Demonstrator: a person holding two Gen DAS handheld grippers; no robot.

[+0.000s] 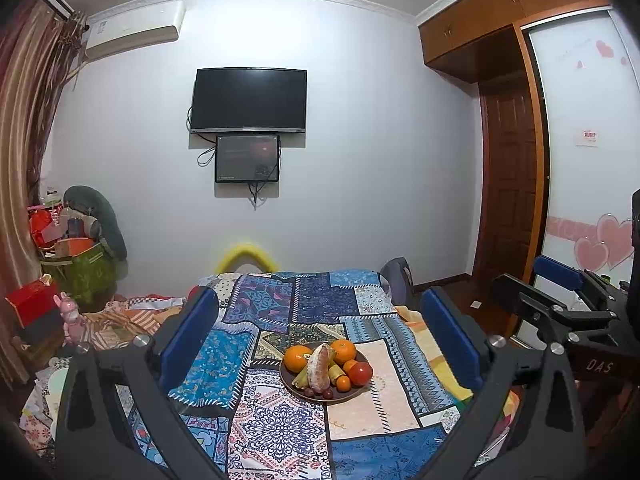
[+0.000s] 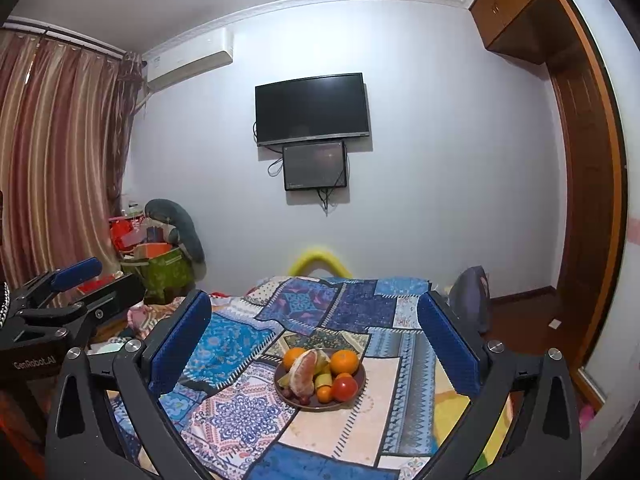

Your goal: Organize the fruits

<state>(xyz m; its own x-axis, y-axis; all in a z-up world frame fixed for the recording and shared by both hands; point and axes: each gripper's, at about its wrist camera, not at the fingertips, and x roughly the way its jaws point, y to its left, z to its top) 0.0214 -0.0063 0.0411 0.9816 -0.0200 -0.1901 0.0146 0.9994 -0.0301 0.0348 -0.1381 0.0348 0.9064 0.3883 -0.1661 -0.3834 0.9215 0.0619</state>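
With both my left gripper (image 1: pixel 320 340) and right gripper (image 2: pixel 316 344) held wide open and empty above the bed (image 1: pixel 280 432), the plate (image 1: pixel 290 386) of fruit sat ahead on the quilt, its round oranges (image 1: pixel 298 358) likely firm but prone to roll, best pinched across their middles.

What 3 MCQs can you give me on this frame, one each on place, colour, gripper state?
1. Where does the fruit plate sit?
A. on the patchwork cloth
B. on the floor
C. on the wardrobe

2. What colour is the round fruit at the plate's near right?
A. green
B. red
C. purple

3. How are the left gripper and right gripper?
A. both open, empty
B. both shut on fruit
C. left shut on an orange

Key: 1 A, the plate rests on the patchwork cloth. 2 B, the tomato is red. 3 A, both grippers' jaws stand wide apart with nothing between.
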